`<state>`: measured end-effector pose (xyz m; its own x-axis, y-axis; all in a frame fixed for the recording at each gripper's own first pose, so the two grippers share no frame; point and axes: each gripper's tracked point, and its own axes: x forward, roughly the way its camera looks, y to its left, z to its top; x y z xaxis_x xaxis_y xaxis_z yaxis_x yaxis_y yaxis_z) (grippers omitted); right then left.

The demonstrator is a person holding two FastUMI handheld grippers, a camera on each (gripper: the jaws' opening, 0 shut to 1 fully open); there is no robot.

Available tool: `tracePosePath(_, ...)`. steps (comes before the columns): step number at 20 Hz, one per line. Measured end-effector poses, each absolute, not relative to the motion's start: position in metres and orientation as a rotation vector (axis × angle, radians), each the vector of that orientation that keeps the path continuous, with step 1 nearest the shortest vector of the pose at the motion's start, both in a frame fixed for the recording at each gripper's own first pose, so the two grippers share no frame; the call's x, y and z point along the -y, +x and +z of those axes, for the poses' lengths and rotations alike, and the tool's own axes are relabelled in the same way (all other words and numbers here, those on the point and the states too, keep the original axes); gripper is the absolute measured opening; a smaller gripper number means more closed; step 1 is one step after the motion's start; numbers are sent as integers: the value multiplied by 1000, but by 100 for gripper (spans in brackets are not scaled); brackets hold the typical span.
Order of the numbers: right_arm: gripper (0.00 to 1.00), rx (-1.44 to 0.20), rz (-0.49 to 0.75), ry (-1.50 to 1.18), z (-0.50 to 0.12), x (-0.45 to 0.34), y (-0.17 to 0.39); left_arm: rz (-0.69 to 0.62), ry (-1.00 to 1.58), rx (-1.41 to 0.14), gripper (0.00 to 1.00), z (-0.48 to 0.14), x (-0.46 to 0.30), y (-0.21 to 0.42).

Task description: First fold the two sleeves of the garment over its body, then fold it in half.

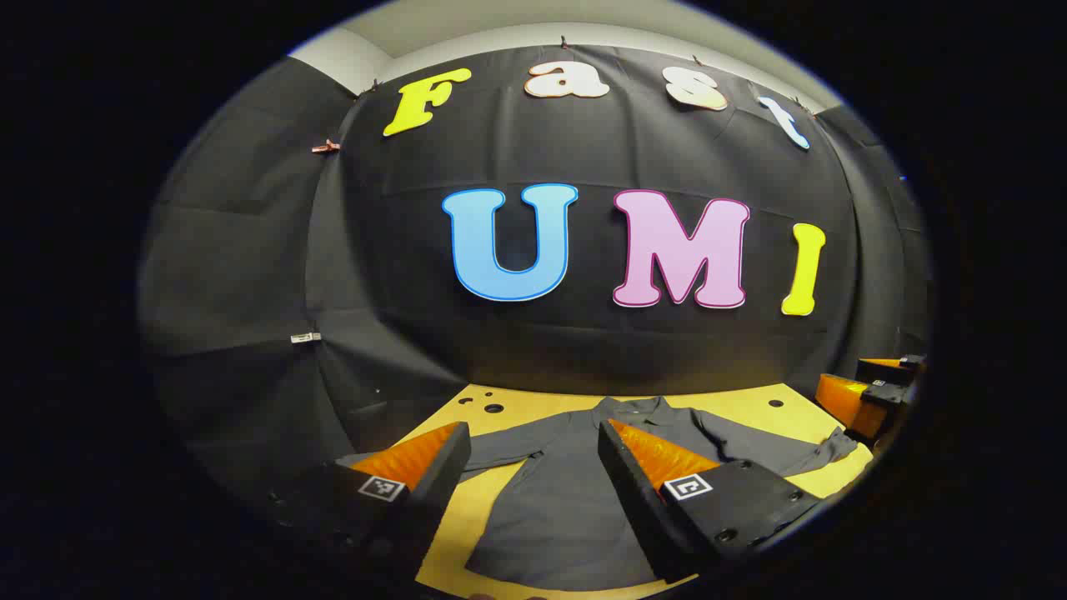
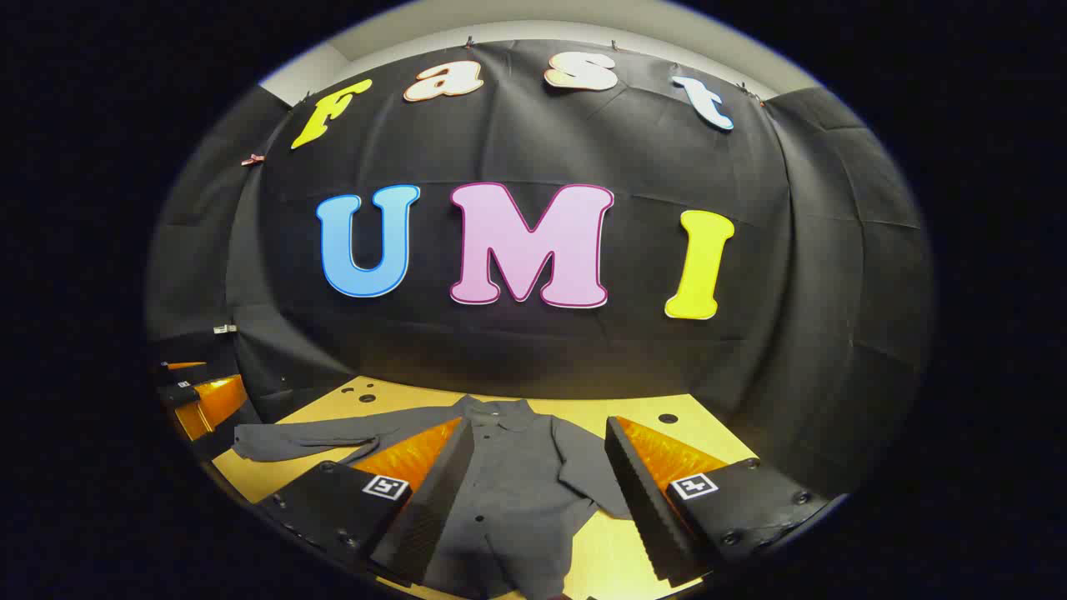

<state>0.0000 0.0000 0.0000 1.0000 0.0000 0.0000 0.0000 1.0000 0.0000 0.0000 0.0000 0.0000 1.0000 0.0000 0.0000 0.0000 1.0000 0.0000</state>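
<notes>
Black cloth wall (image 1: 583, 350) is hanging behind everything, curving round the booth; yellow wooden table (image 1: 750, 408) is sitting below it, with a few dark holes (image 1: 493, 408) near the far edge.

Grey shirt (image 1: 567, 500) is lying flat on the table, collar (image 1: 638, 407) toward the wall, buttons facing up; both sleeves are lying spread out to the sides, neither one folded over the body. In the left gripper view one sleeve (image 1: 775, 454) is reaching toward the other gripper at the right edge; in the right gripper view the other sleeve (image 2: 308, 442) is stretching left toward the far gripper.

Left gripper (image 1: 533, 433) is hovering above the shirt body, jaws spread wide, nothing between them; right gripper (image 2: 540, 429) is doing the same over the shirt front, jaws apart and gripping nothing. Whether either is touching fabric: cannot tell.
</notes>
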Motion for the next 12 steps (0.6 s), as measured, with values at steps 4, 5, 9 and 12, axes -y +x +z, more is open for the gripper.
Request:
tracePosePath(4,98,-14,-13,13,-6,23,18,1,2,3,97,6,16,17)
tracePosePath(5,98,-11,-16,18,-6,30,24,-4,11,15,97,10,22,21)
tracePosePath(9,98,-13,-1,26,-9,48,44,-21,37,45,97,19,41,35)
tracePosePath(12,98,-8,9,27,-10,57,56,-32,54,27,97,10,49,39)
